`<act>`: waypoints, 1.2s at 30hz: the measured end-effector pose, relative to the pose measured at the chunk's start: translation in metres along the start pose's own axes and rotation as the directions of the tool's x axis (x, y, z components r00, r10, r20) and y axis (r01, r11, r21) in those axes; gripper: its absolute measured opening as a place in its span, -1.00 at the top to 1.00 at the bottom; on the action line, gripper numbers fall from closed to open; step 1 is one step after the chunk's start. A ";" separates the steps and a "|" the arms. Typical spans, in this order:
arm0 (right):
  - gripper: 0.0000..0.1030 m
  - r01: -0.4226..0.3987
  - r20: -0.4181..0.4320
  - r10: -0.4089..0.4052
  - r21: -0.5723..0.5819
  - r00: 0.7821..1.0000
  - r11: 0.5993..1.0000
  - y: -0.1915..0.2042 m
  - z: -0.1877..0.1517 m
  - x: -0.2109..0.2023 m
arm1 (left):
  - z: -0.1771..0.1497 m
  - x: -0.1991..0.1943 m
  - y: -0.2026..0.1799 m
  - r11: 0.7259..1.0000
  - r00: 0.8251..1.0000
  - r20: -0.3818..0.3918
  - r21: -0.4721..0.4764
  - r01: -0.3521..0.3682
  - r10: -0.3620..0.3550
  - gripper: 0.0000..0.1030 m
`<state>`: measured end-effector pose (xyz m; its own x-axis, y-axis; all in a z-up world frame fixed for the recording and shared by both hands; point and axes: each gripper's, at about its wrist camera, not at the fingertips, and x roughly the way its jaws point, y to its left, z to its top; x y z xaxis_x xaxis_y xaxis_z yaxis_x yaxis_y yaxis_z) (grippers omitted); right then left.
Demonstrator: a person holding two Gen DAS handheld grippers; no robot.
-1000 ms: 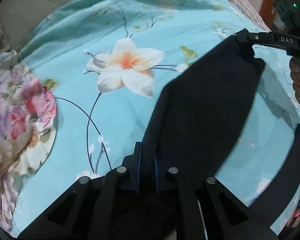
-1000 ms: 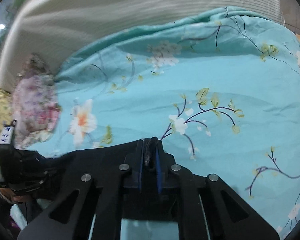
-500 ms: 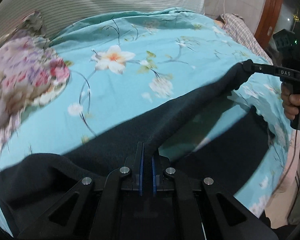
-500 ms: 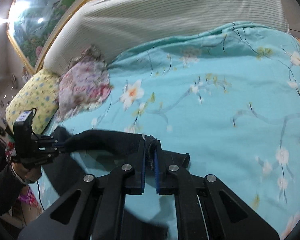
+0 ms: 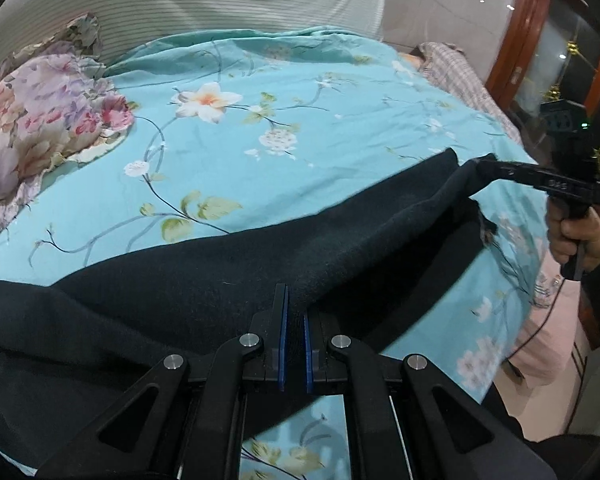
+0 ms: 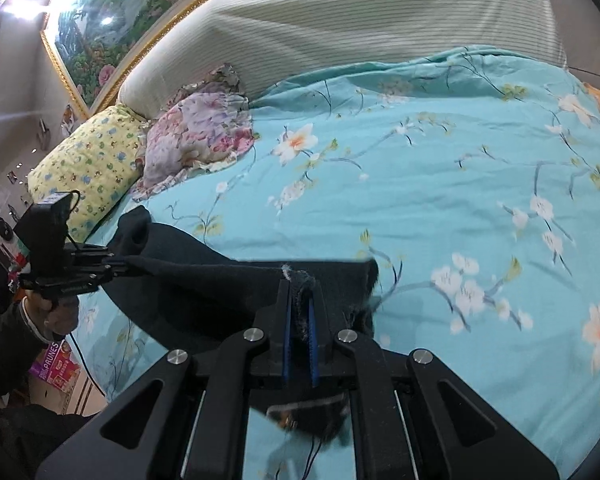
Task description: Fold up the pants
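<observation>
Spanning both tools: black fleecy pants (image 5: 228, 280), soft matte nap, stretched in a sagging band. Left gripper (image 5: 293, 316) pinches one edge between blue pads; right gripper (image 6: 299, 300) clamps a frayed corner. Beyond: smooth turquoise floral bedsheet (image 6: 440, 184), ruffled floral pillow (image 5: 40, 120), ribbed cream headboard (image 6: 340, 28).

My left claw (image 5: 293, 312) hid the pinched edge of the pants (image 5: 228, 276), whose cloth ran off the frame at nine o'clock. My right claw (image 6: 299, 304) covered its own pinch too. The hem (image 6: 370, 308) at three o'clock was blurred. The box (image 6: 56, 366) at eight o'clock was partly hidden.
</observation>
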<state>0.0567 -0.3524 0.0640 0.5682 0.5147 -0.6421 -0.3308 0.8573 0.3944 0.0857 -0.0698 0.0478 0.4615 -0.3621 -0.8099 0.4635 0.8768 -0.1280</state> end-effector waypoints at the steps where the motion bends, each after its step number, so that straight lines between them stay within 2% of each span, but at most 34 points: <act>1: 0.85 0.006 -0.005 -0.006 0.008 1.000 1.000 0.000 -0.004 0.000 | -0.004 0.001 0.000 1.000 1.000 -0.001 0.001 0.010 -0.010 0.91; 11: 0.85 0.141 -0.085 -0.136 0.055 0.987 0.988 0.003 -0.036 0.017 | -0.042 0.033 0.005 0.992 0.991 -0.056 -0.040 0.117 -0.120 0.86; 14: 0.84 0.186 -0.097 -0.180 0.064 0.979 0.980 0.004 -0.037 0.020 | -0.051 0.043 0.007 0.988 0.987 -0.072 -0.060 0.143 -0.147 0.71; 15: 0.76 0.203 -0.099 -0.196 0.063 0.976 0.977 0.006 -0.038 0.021 | -0.054 0.044 0.007 0.986 0.985 -0.067 -0.067 0.154 -0.159 0.60; 17: 0.40 0.242 -0.106 -0.233 0.087 0.967 0.966 0.007 -0.038 0.020 | -0.057 0.041 0.007 0.980 0.981 -0.058 -0.073 0.183 -0.187 0.41; 18: 0.08 0.278 -0.112 -0.266 0.110 0.958 0.954 0.007 -0.039 0.018 | -0.058 0.039 0.008 0.977 0.977 -0.055 -0.078 0.200 -0.204 0.27; 19: -0.07 0.309 -0.105 -0.296 0.132 0.949 0.942 0.008 -0.038 0.014 | -0.059 0.036 0.008 0.975 0.976 -0.051 -0.080 0.208 -0.213 0.22; 23: -0.09 0.324 -0.018 -0.326 0.188 0.945 0.927 0.019 -0.035 -0.007 | -0.069 0.021 0.013 0.974 0.977 -0.033 -0.090 0.209 -0.213 0.16; 26: -0.10 0.278 0.048 -0.293 0.204 0.955 0.939 0.039 -0.031 -0.014 | -0.074 0.007 0.025 0.967 0.975 -0.015 -0.137 0.216 -0.220 0.12; 29: -0.10 0.220 0.074 -0.237 0.187 0.969 0.957 0.064 -0.024 -0.005 | -0.081 -0.011 0.043 0.961 0.980 0.019 -0.192 0.198 -0.198 0.05; 31: -0.10 0.163 0.068 -0.177 0.167 0.982 0.972 0.080 -0.020 0.009 | -0.086 -0.025 0.060 0.960 0.988 0.044 -0.234 0.155 -0.149 -0.09; 36: -0.10 0.026 0.008 -0.027 0.108 1.000 0.994 0.127 -0.015 0.056 | -0.099 -0.062 0.118 0.926 0.993 0.103 -0.367 0.094 -0.060 -0.10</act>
<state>0.0352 -0.2148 0.0682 0.5833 0.4911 -0.6469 -0.2328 0.8642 0.4461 0.0366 0.0879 0.0262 0.5084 -0.4449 -0.7373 0.1949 0.8934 -0.4047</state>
